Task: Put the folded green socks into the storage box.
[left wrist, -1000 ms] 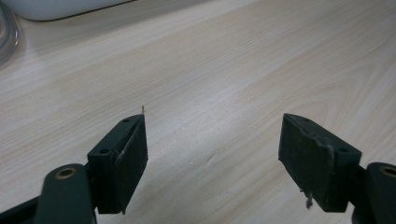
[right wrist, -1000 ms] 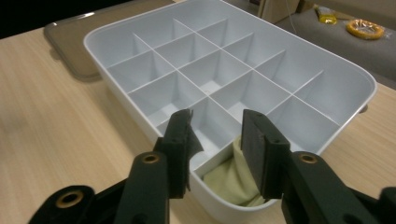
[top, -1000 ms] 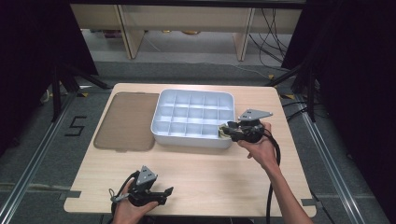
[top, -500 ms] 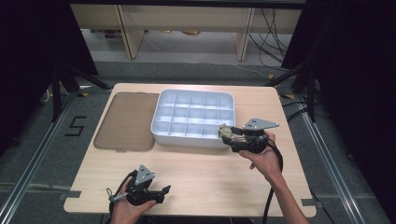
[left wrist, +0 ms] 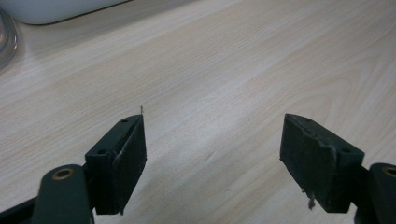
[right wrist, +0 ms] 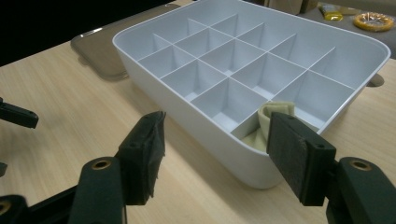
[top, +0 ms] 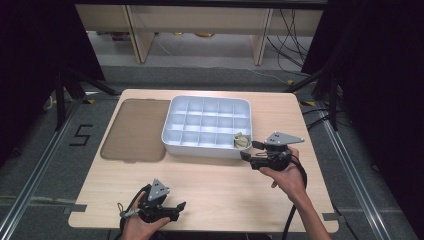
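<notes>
The right gripper (top: 252,150) has drawn back from the white tray (top: 172,142), its jaws opening, leaving the cloth (top: 241,140) in the corner compartment.

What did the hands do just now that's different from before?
The right gripper drew back from the tray toward the person, its jaws just opening and now empty; the cloth it let go lies in the near right corner compartment. The left gripper, tray and lid stayed put.

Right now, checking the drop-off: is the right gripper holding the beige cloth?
No. The beige cloth lies in the tray's corner compartment; the right gripper's jaws stand open outside it.
</notes>
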`<state>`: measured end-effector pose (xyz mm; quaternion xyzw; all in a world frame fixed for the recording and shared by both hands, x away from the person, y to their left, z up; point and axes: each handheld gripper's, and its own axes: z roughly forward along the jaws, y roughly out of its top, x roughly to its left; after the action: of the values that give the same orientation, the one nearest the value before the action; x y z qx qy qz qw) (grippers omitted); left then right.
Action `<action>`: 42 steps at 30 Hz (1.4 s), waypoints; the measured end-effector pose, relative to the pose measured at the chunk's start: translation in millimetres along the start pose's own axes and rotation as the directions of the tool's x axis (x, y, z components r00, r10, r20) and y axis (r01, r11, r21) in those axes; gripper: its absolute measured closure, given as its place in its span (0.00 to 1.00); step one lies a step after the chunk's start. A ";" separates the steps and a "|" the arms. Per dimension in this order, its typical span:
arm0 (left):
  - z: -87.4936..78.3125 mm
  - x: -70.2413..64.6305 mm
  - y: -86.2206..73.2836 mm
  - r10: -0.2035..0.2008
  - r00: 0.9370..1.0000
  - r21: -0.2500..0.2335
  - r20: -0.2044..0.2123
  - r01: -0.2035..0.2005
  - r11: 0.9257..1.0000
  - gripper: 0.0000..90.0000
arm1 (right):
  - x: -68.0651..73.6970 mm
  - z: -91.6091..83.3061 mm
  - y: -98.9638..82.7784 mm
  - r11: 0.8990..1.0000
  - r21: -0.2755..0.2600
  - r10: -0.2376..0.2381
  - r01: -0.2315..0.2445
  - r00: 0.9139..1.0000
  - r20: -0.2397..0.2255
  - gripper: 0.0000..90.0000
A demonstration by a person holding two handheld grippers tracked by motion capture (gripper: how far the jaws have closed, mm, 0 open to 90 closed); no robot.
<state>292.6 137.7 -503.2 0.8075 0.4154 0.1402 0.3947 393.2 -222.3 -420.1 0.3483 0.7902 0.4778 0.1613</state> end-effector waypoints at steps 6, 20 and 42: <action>0.4 0.1 -0.2 0.000 1.000 0.003 0.002 0.000 1.000 0.25 | 2.6 -2.1 -6.1 1.000 0.025 -0.003 0.003 1.000 -0.006 0.40; 0.5 0.2 -0.2 0.010 1.000 0.004 -0.005 -0.010 1.000 0.25 | 7.4 -9.1 -17.7 0.999 0.047 0.016 -0.015 1.000 -0.017 0.39; -0.4 -0.2 0.3 0.009 1.000 0.003 -0.008 -0.009 1.000 0.25 | 22.8 -16.5 -32.2 0.998 0.051 0.041 -0.040 0.999 -0.020 0.33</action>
<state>292.3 137.7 -502.7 0.8094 0.4134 0.1445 0.3913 354.6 -226.6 -438.1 0.3631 0.7966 0.4644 0.1342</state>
